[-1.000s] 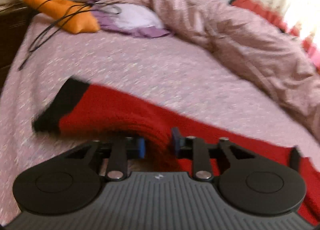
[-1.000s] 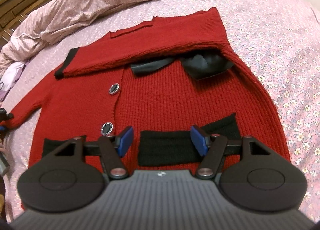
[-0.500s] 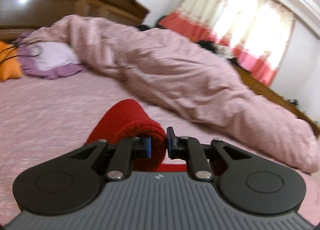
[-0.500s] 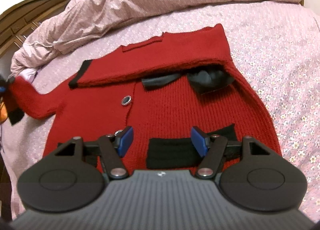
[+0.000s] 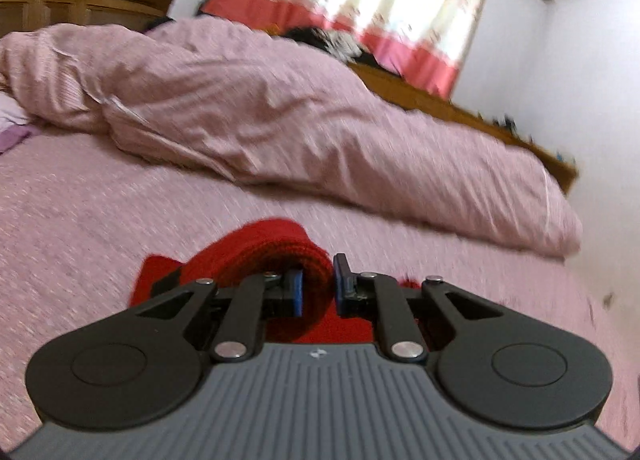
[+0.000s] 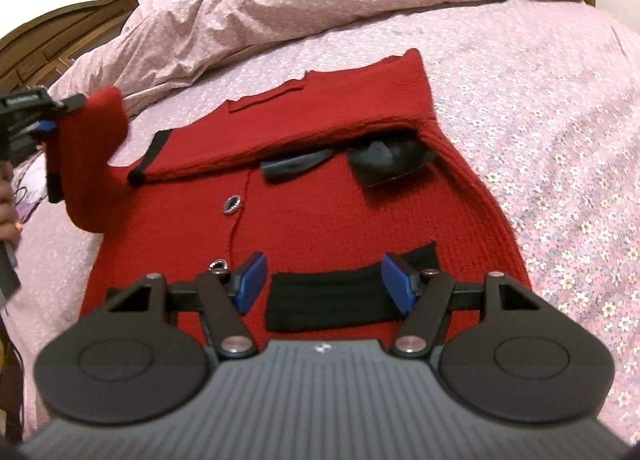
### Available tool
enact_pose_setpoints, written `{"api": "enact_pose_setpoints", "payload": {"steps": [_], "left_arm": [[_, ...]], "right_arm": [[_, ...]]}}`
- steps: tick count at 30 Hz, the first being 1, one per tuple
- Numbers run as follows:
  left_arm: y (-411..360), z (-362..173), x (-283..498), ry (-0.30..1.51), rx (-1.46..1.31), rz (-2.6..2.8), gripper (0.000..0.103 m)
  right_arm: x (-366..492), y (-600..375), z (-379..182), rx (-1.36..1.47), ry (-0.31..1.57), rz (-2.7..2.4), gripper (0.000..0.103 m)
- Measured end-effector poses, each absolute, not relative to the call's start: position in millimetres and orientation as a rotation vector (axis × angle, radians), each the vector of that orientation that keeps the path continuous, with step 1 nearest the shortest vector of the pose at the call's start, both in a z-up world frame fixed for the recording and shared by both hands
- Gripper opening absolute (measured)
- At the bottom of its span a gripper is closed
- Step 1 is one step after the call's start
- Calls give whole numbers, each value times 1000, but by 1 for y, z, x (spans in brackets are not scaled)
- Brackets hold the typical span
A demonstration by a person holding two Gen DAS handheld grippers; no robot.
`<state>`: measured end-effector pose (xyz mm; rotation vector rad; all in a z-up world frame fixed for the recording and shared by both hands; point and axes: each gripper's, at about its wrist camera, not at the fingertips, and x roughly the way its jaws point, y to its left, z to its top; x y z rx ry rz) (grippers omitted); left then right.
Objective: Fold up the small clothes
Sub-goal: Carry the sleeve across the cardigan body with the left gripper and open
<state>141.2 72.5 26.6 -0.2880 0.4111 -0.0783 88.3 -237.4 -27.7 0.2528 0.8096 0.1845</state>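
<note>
Pink floral bedspread (image 6: 560, 139) carries a red knitted cardigan with black trim (image 6: 320, 187), spread flat with its far sleeve folded across the chest. Its near-left sleeve (image 5: 276, 248) is raised off the bed, pinched between the nearly closed blue pads of the left gripper (image 5: 318, 288). Over the black hem pocket (image 6: 332, 300), the right gripper (image 6: 324, 280) hangs with jaws wide apart, holding nothing. Behind lies a rumpled pink duvet (image 5: 280, 107).

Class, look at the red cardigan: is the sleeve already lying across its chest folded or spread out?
Folded. That sleeve lies flat across the cardigan, its black cuff resting on the body.
</note>
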Motion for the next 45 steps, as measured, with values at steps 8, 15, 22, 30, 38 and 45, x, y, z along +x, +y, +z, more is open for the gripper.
{"api": "enact_pose_setpoints", "payload": {"steps": [8, 15, 22, 30, 38, 45], "left_arm": [[17, -16, 151, 521, -159, -127, 17], [-10, -36, 160, 594, -96, -152, 19], [-19, -57, 157, 713, -65, -93, 49], [-11, -55, 122, 770, -39, -167, 63], [33, -42, 85, 757, -83, -101, 64], [87, -35, 79, 772, -152, 50, 64]], "right_arm": [[84, -248, -34, 279, 803, 178, 66], [84, -252, -39, 283, 805, 176, 66], [84, -256, -43, 298, 816, 163, 66], [85, -249, -39, 271, 816, 173, 66], [90, -222, -24, 189, 798, 230, 66], [100, -183, -12, 110, 782, 325, 66]]}}
